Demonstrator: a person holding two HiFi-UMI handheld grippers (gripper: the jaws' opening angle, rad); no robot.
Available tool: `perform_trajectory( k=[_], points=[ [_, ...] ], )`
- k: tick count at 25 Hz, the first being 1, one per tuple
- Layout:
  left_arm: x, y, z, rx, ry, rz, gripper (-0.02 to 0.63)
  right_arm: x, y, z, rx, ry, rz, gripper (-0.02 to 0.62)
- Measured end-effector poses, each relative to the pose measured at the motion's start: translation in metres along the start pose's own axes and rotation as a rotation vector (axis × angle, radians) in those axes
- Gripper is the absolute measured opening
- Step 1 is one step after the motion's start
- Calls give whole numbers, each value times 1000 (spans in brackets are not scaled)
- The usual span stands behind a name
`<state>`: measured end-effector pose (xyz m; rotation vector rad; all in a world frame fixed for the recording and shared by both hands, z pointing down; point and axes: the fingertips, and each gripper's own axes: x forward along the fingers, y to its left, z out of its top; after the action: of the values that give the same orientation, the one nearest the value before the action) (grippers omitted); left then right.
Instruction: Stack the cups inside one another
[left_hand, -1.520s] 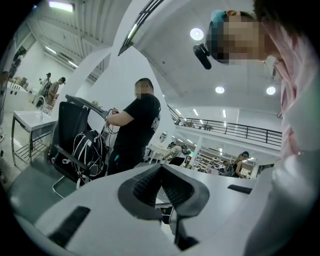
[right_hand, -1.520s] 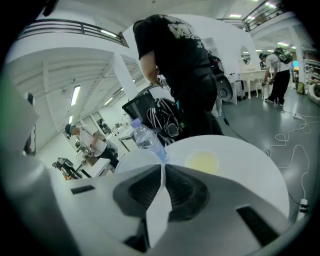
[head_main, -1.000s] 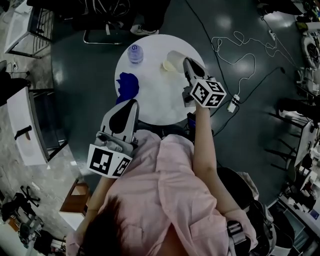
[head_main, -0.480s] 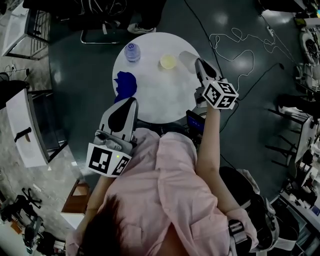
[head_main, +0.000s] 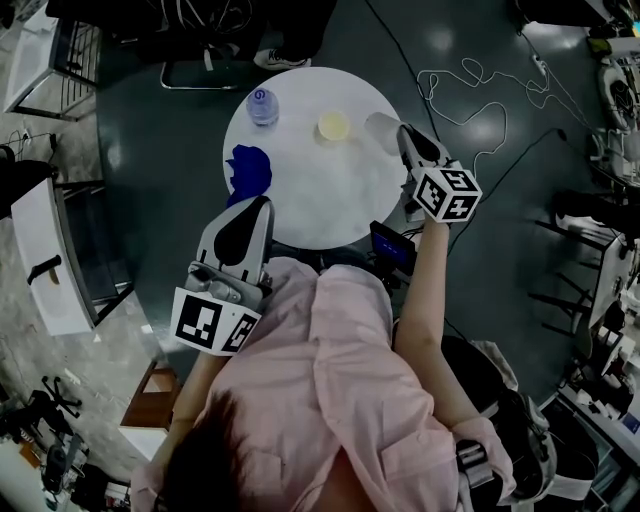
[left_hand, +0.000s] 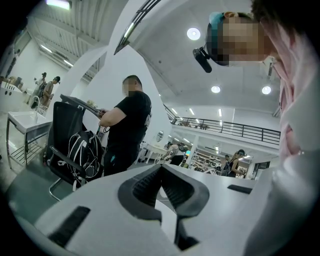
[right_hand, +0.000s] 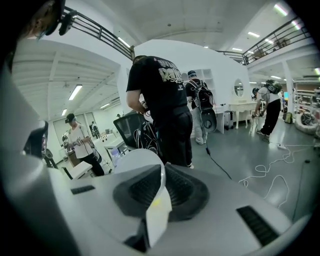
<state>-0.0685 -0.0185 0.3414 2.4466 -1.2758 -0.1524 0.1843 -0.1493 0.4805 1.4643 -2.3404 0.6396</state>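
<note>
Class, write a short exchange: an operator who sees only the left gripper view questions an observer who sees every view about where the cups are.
Operator: Is any cup held?
Observer: Yes, the right hand-held gripper is shut on a pale cup, pinching its wall.
Operator: And the others?
Observer: A yellow cup and a bluish cup sit apart on the round table.

no legible txt, shirt print (right_hand: 167, 74) unreadable

Dark glossy floor (head_main: 500, 290), white cable (head_main: 485, 103) looping across; round white table (head_main: 320, 190); mezzanine railing (left_hand: 225, 127), ceiling lights (left_hand: 193, 34).
</note>
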Motion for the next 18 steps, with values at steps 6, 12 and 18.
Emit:
perform_trajectory(
  k=[6, 12, 18],
  points=[
    [2, 0, 1, 2, -5, -2, 14, 1, -2, 5, -46, 28, 22, 43],
    [1, 2, 2, -5, -7, -2, 15, 7, 4, 10, -83, 51, 58, 43],
    [1, 5, 0, -14, 0, -9, 14, 25, 17, 10, -146, 98, 99, 43]
  ],
)
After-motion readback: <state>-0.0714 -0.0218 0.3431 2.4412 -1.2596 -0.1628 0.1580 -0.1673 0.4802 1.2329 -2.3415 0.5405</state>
